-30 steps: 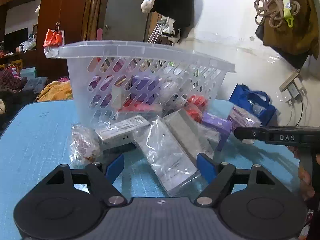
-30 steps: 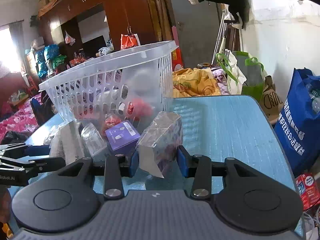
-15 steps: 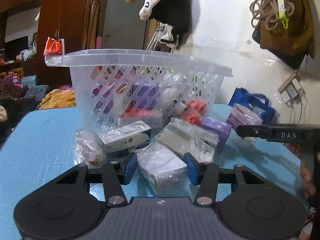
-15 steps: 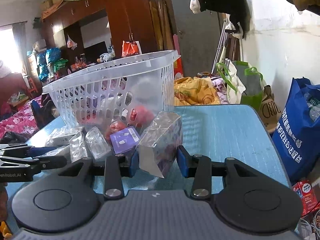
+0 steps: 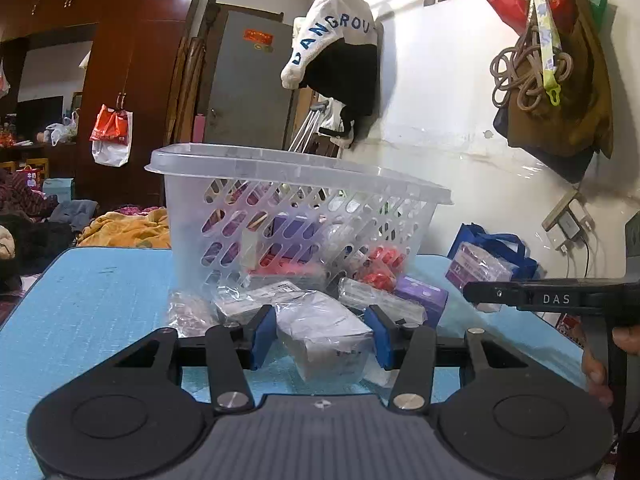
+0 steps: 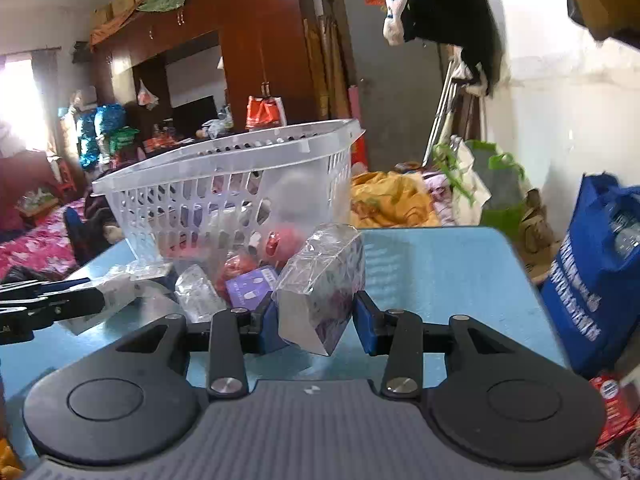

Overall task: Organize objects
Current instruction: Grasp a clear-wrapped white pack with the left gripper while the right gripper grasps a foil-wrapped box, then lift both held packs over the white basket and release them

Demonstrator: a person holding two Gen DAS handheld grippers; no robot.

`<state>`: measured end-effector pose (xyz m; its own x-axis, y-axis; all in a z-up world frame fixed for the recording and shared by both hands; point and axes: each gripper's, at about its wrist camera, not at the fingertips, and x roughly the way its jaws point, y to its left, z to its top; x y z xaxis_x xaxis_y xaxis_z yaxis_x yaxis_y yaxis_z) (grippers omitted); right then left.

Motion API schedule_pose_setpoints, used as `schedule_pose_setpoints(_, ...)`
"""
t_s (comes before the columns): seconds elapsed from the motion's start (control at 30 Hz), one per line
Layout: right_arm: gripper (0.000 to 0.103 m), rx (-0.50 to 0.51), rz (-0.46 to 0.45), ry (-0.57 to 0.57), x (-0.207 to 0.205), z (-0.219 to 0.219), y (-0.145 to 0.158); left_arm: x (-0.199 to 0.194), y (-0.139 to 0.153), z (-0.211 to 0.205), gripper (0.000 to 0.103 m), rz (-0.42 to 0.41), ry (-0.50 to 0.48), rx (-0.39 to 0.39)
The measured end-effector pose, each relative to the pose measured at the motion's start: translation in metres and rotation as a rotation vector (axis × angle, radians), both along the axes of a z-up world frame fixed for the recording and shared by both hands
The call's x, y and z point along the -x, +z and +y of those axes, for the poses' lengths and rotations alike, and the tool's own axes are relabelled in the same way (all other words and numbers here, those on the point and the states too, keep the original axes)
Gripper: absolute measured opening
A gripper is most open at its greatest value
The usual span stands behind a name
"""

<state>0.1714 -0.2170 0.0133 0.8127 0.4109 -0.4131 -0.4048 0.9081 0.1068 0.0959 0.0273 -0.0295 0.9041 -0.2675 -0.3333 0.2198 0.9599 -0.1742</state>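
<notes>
1. My left tongs (image 5: 320,338) have just been closing and now pinch a clear-wrapped white packet (image 5: 324,334); both blue pads press its sides, and its far end still points at the pile.
2. My right tongs (image 6: 316,322) pinch a purple box in crinkly film (image 6: 324,280), held up off the blue worktop (image 6: 440,272).
3. Step in hand, I judge: carry both picks to the white lattice basket (image 5: 288,216) and drop them in.
4. To do it well: lift the left packet straight up first so its wrap doesn't drag the neighbours beside it; clear the basket's rim before letting go, one hand at a time, so the tongs don't collide.
5. Slippery film on both, so keep the squeeze steady and don't tilt; the box sits skewed in the right tongs and could slide.
6. Basket stands on the worktop just behind the pile, already part filled with purple and red packs.
7. Left on the worktop against the basket wall: a purple carton (image 6: 250,290), red wrapped pieces (image 6: 236,270) and more clear packets (image 6: 196,294).
</notes>
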Motion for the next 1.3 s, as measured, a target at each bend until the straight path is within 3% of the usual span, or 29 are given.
schedule_pose_setpoints(0.6,0.044,0.007,-0.031,-0.016,0.005,0.0,0.001,0.002,-0.001,0.001,0.052,-0.025,-0.025,0.007)
schedule_pose_setpoints(0.77,0.044,-0.014,-0.063,-0.016,0.011,-0.002,0.003,0.007,0.0,0.003,0.052,-0.057,-0.025,0.015)
schedule_pose_setpoints(0.87,0.044,-0.046,-0.108,-0.001,0.02,-0.008,0.008,0.015,0.005,0.004,0.052,-0.12,-0.021,0.021)
schedule_pose_setpoints(0.97,0.044,-0.102,-0.133,0.035,0.032,-0.014,0.02,0.026,0.022,0.009,0.052,-0.177,-0.009,0.027)
schedule_pose_setpoints(1.07,0.044,-0.111,-0.214,0.06,0.046,-0.008,0.045,0.029,0.049,0.014,0.052,-0.228,0.01,0.033)
schedule_pose_setpoints(1.2,0.044,-0.053,-0.264,0.097,0.036,0.02,0.08,0.003,0.083,0.02,0.052,-0.189,0.008,0.063)
schedule_pose_setpoints(1.3,0.044,0.012,-0.245,0.118,0.003,0.047,0.098,-0.033,0.103,0.024,0.052,-0.164,0.04,0.078)
